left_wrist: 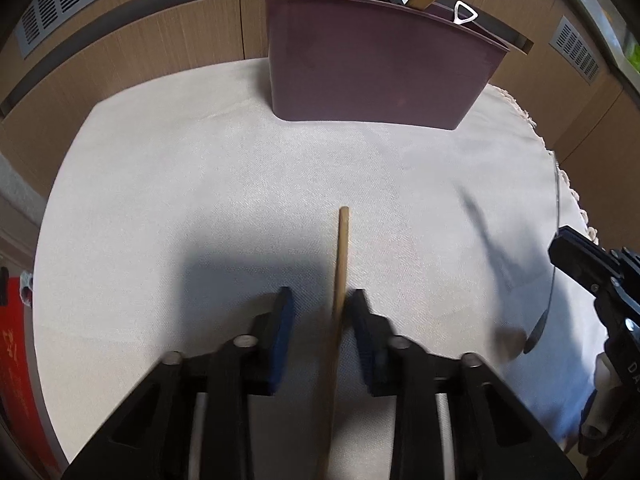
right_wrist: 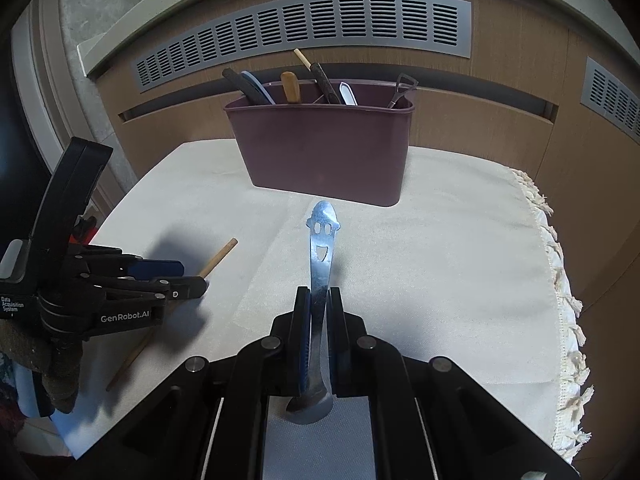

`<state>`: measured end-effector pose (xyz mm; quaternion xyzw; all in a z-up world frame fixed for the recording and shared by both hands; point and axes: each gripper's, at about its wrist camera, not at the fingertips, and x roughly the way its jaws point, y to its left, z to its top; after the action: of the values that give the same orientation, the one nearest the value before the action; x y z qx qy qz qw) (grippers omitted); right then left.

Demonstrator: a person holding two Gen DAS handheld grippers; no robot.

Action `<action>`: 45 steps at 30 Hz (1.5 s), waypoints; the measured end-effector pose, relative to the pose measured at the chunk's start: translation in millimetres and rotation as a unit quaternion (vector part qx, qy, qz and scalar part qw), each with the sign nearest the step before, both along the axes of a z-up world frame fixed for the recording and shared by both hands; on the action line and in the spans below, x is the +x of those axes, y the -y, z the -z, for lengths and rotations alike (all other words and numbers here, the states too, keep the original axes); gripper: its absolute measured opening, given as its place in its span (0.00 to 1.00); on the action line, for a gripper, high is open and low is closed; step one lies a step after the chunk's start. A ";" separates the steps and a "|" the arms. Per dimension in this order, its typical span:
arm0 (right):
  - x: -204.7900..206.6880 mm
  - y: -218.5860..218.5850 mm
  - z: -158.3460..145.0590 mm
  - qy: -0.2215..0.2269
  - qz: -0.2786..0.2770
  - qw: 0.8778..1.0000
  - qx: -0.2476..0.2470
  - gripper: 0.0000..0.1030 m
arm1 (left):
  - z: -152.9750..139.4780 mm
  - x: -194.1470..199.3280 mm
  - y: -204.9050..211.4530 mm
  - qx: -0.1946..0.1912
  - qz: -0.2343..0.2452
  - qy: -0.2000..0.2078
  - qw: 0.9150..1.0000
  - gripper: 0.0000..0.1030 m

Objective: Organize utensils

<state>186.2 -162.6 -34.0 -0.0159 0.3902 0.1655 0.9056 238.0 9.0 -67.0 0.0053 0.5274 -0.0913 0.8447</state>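
Desk [right_wrist: 440, 260] covered in a cream woven cloth [left_wrist: 240, 184], tasselled fringe along its right edge. Behind it: wood-grain panelling with grey slotted vent grilles [right_wrist: 304, 24].

Maroon plastic caddy [right_wrist: 324, 152] stands upright at the far side of the cloth. Several handles stick out of it: dark, wooden, blue and metal ones.

Left tongs [left_wrist: 320, 300]: jaws apart, straddling a thin wooden stick [left_wrist: 342, 256] that lies flat on the cloth, pointing toward the caddy. The right pad is just beside the stick; can't tell if it touches. Not gripped.

Right tongs [right_wrist: 319, 300]: closed onto a metal spoon [right_wrist: 322, 248] mid-handle. Smiley-face cutout at the handle end points toward the caddy, bowl sits back under the tongs. Spoon is held above the cloth, short of the caddy.
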 end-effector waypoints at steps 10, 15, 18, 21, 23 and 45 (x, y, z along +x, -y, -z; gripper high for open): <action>-2.8 2.0 -3.5 0.006 0.003 1.000 -0.007 0.06 | -42.8 -30.7 6.4 -0.023 0.001 0.101 0.995 0.04; -2.2 4.7 -6.4 0.007 0.007 1.000 -0.002 0.06 | -62.4 -39.7 4.7 -0.027 0.004 0.129 0.991 0.04; -2.7 6.3 -7.6 0.004 0.008 1.000 0.003 0.06 | -69.0 -42.9 0.5 -0.035 0.002 0.136 0.990 0.04; -4.1 7.3 -10.5 0.004 0.011 1.000 0.004 0.06 | -73.7 -46.1 -1.5 -0.045 0.001 0.140 0.989 0.03; -5.8 8.4 -13.7 0.008 0.013 1.000 0.006 0.06 | -75.7 -48.7 -3.4 -0.054 0.001 0.143 0.988 0.03; 3.9 37.8 24.9 -0.087 0.012 0.996 0.019 0.08 | -62.5 -70.4 -34.3 -0.098 -0.014 0.115 0.988 0.03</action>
<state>190.1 -200.3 -58.8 0.0208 0.4647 0.1631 0.8701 167.6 43.2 -4.5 -0.0740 0.4150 -0.1298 0.8975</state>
